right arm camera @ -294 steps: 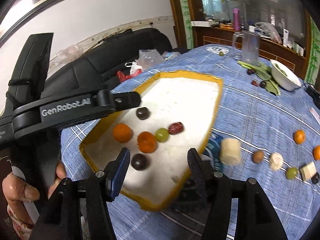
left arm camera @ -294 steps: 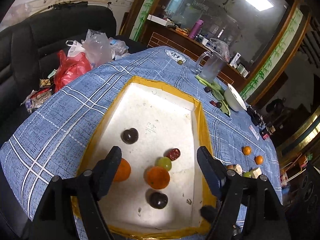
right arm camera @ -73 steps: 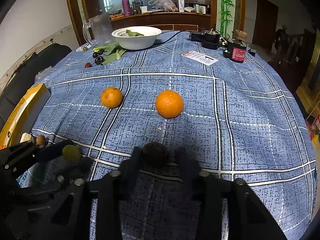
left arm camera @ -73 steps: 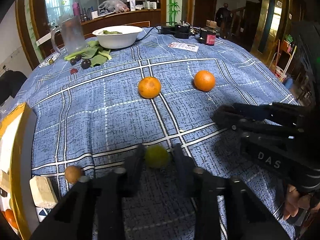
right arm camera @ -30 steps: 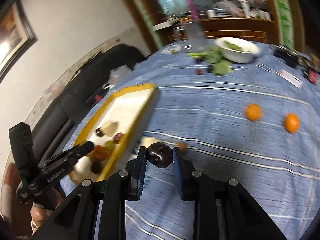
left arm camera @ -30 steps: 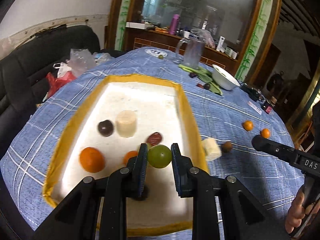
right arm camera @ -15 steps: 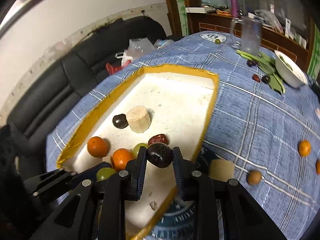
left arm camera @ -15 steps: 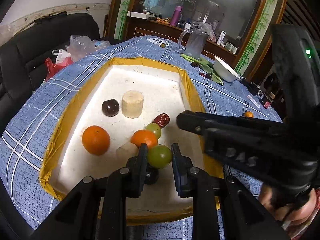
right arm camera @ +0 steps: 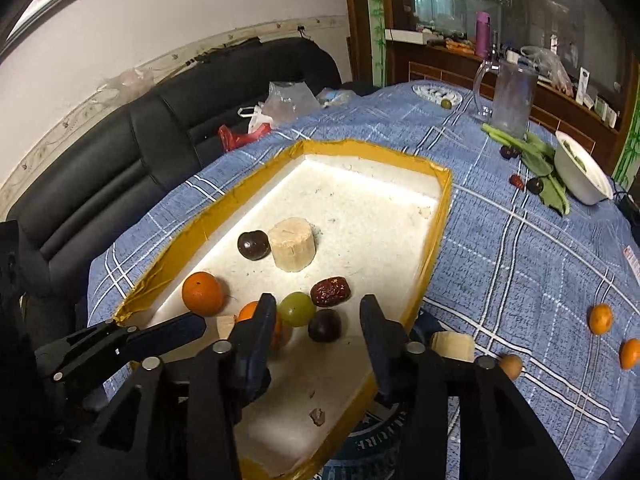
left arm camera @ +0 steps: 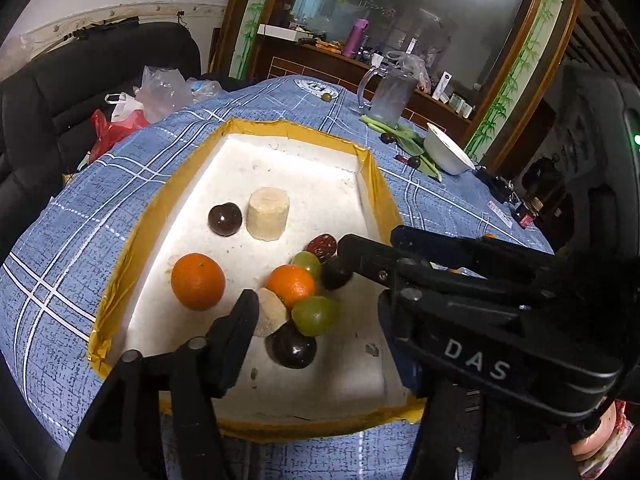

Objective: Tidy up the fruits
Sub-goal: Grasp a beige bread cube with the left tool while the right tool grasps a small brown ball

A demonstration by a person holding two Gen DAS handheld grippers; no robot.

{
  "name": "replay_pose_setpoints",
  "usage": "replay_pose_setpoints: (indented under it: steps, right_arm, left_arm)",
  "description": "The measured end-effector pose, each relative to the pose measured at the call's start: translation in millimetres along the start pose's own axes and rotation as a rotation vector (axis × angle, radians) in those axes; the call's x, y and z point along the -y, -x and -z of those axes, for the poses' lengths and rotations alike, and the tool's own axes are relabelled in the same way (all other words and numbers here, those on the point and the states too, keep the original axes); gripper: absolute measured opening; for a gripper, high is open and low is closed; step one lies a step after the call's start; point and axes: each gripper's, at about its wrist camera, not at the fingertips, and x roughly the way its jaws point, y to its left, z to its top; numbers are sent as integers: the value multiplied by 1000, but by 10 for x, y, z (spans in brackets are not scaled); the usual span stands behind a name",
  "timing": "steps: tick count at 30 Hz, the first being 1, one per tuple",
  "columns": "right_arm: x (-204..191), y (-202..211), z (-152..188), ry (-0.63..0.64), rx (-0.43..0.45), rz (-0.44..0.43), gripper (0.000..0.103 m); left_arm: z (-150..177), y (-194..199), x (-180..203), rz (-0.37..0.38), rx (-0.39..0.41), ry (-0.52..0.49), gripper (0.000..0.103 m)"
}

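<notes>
**A:** Start at the left. What does the tray [right arm camera: 436, 216] hold?

**B:** An orange [right arm camera: 202, 293] by the yellow wall, then a dark plum [right arm camera: 253, 245] touching a pale cut cylinder [right arm camera: 292, 249]. Nearer the grippers is a cluster: a second orange [left arm camera: 291, 285], a green grape [right arm camera: 296, 308] and a red date [right arm camera: 330, 291].

**A:** And the left gripper [left arm camera: 316, 320]?

**B:** Its jaws are opening. A second green grape [left arm camera: 314, 315] lies between them on the tray floor, touching nothing of the fingers. Released, I judge.

**A:** The right gripper [right arm camera: 318, 326]?

**B:** Also opening. A small dark plum [right arm camera: 325, 325] sits between its fingers, clear of both pads, resting in the tray just beside the first grape.

**A:** So the step is the drop-off.

**B:** Yes, both fruits delivered. Further right, on the blue cloth [right arm camera: 520, 272], a cut piece [right arm camera: 453, 345], a brown fruit [right arm camera: 510, 367] and two small oranges [right arm camera: 601, 319] wait.

**A:** Next move?

**B:** Probably lifting both grippers clear without nudging the cluster, then swinging right toward those.
</notes>
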Motion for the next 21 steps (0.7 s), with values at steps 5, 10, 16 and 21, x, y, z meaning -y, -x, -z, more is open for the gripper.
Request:
replay_pose_setpoints:
  steps: [5,10,16,21]
  right_arm:
    - [37,174,29,-3,37,0,52]
    - [217,422,100,-57,89,2,58]
    - [531,754,252,-142,148,30,66]
    - [904,1014,454,-223,180,75,68]
  left_arm:
    - [-5,72,85,0,11,-15,67]
    - [7,159,165,-21,30,-34,71]
    - [42,253,296,-28,37,-55,72]
    - [79,328,429,-33,54,-80,78]
